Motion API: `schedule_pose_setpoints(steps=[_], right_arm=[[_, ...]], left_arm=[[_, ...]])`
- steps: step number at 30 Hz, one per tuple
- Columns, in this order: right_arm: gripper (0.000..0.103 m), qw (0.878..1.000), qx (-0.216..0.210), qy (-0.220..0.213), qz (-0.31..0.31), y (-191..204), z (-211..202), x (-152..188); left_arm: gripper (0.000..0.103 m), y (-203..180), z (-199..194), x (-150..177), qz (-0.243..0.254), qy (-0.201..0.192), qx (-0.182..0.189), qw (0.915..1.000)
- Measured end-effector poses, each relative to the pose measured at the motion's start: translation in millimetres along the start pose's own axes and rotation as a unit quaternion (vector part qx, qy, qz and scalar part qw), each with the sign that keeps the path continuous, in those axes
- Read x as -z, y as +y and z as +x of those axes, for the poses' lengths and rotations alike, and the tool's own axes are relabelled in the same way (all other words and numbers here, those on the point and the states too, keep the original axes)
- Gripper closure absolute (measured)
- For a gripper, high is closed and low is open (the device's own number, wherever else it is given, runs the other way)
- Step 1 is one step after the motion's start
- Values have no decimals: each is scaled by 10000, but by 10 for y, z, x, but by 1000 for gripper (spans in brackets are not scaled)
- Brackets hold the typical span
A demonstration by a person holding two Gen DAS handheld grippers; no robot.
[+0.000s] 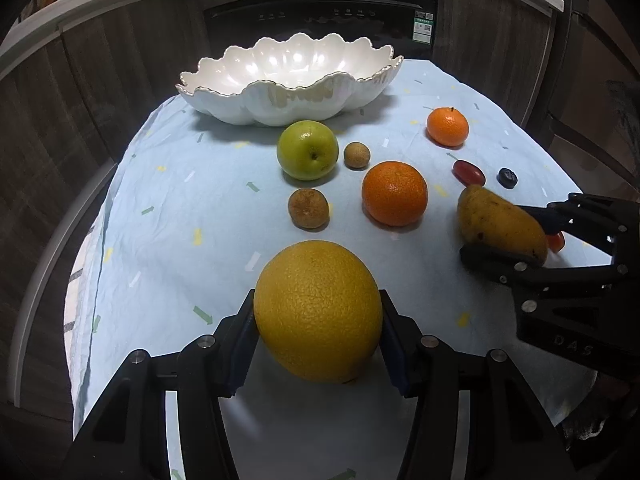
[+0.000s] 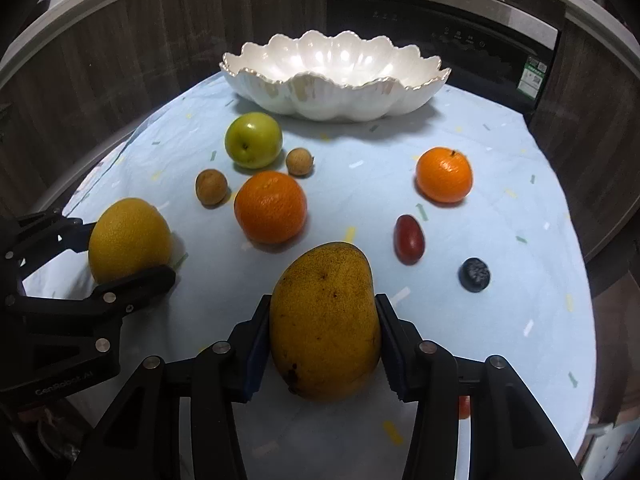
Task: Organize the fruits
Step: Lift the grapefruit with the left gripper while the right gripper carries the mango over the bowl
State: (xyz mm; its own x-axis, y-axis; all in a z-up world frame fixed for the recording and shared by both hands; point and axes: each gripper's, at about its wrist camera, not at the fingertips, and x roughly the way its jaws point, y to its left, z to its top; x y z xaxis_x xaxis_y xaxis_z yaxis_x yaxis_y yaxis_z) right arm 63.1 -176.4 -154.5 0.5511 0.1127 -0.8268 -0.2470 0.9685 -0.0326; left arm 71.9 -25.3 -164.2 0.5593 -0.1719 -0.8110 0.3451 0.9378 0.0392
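The yellow citrus sat between the pads of the left gripper at the near left of the table, the jaws closed against its sides. The mango stood clamped the same way in the right gripper at the near right. Whether either fruit had left the cloth could not be told.

Both belonged, by my judgement, in the white scalloped bowl at the far edge, which was empty. To carry them well, each should rise straight before going forward, since the large orange, green apple and two small brown fruits lay in the path between. The citrus was wide and round, so its hold looked shallow; a slow, level carry would suit it. One gripper should lower over the rim and let go before the other arrives.

The small orange, red grape and blueberry lay further right.
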Motion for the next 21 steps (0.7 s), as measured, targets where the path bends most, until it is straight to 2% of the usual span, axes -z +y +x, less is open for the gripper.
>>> schedule_pose_setpoints(steps=[10, 21], right_arm=[[54, 9998, -32, -176, 80, 22, -175, -102], [54, 9992, -72, -358, 187, -32, -284, -357]], left_arm=[[49, 48, -203, -75, -80, -191, -72, 9998], [50, 132, -385, -358, -134, -421, -128, 9989]])
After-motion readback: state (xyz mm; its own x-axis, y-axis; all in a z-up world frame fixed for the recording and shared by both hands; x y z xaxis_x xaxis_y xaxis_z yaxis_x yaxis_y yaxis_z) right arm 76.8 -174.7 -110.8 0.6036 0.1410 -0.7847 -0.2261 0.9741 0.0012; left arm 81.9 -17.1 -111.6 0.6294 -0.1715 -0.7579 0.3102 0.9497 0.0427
